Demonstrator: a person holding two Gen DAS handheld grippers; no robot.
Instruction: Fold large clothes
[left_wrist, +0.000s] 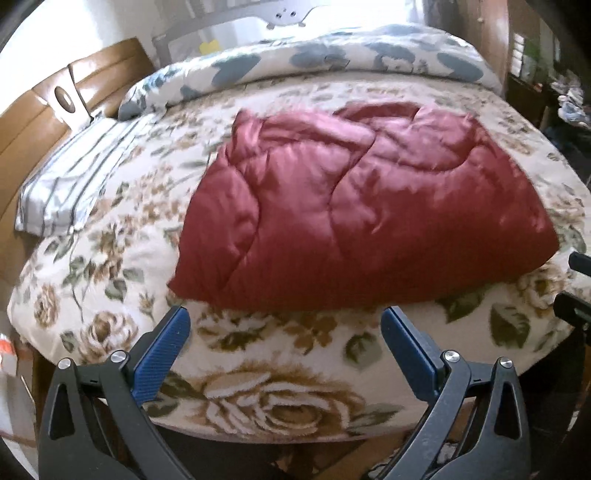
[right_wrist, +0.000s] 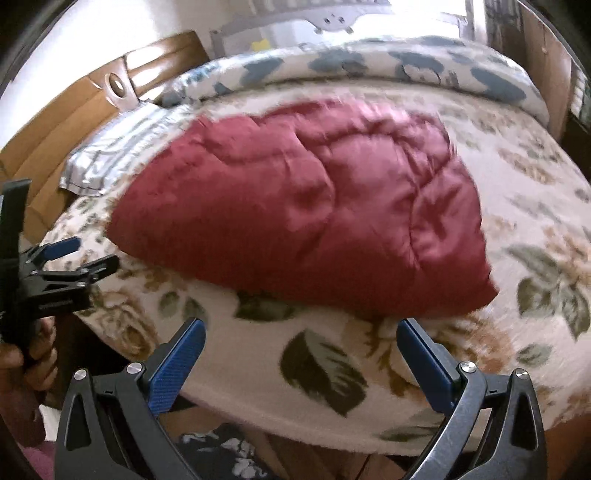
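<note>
On the bed (left_wrist: 258, 387), red quilted coat (left_wrist: 351, 206) — puffy, slick, light; grab near hem corners; left tongs (left_wrist: 284, 328), right tongs (right_wrist: 301, 339) both agape, empty.

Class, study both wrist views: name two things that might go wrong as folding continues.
1. The red padded garment looks puffy and shiny, so a fold may slip or spring back.
2. Both the left gripper and right gripper are open and off the cloth; closing low could pinch the floral blanket instead.
</note>
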